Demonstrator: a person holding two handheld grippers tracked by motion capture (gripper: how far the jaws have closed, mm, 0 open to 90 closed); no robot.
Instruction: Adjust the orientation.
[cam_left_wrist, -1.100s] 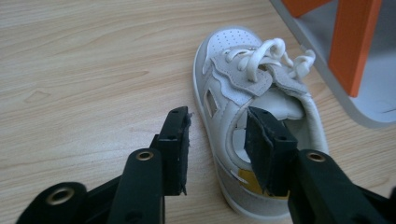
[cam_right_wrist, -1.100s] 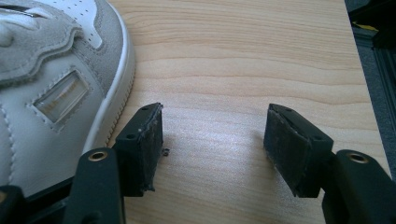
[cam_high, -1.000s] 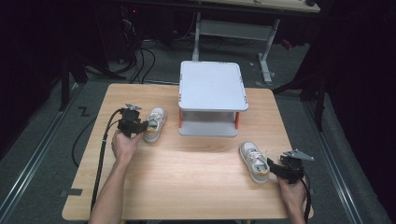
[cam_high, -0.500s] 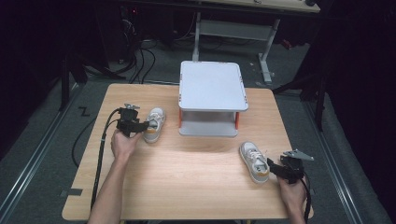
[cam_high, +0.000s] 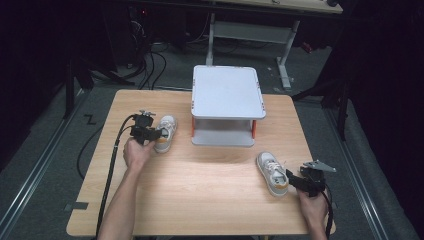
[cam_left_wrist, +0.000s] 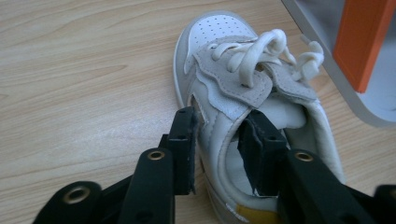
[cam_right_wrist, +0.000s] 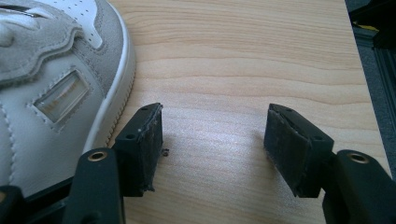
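While both hands rest on the wooden table (cam_high: 200, 200), here is how things stand:

Left shoe: a small white and grey sneaker (cam_high: 165, 133) sits just left of the shelf, toe pointing away from the person; white laces tied in a loose bow, perforated toe cap, yellow patch at the heel.

Left gripper: the left gripper (cam_left_wrist: 219, 149) pinches the shoe's side wall at the collar, 1 jaw outside, 1 jaw inside the opening.

Right shoe: the matching sneaker (cam_high: 272, 172) lies on the right half of the table, near the front edge, toe away from the person; grey suede trim, white rubber sole rim, small side label.

Right gripper: the right gripper (cam_right_wrist: 212, 135) has its jaws spread wide over bare wood, just beside the shoe, gripping nothing.

Shelf: a white 2-level shelf (cam_high: 227, 92) with orange posts stands at the table's far middle.
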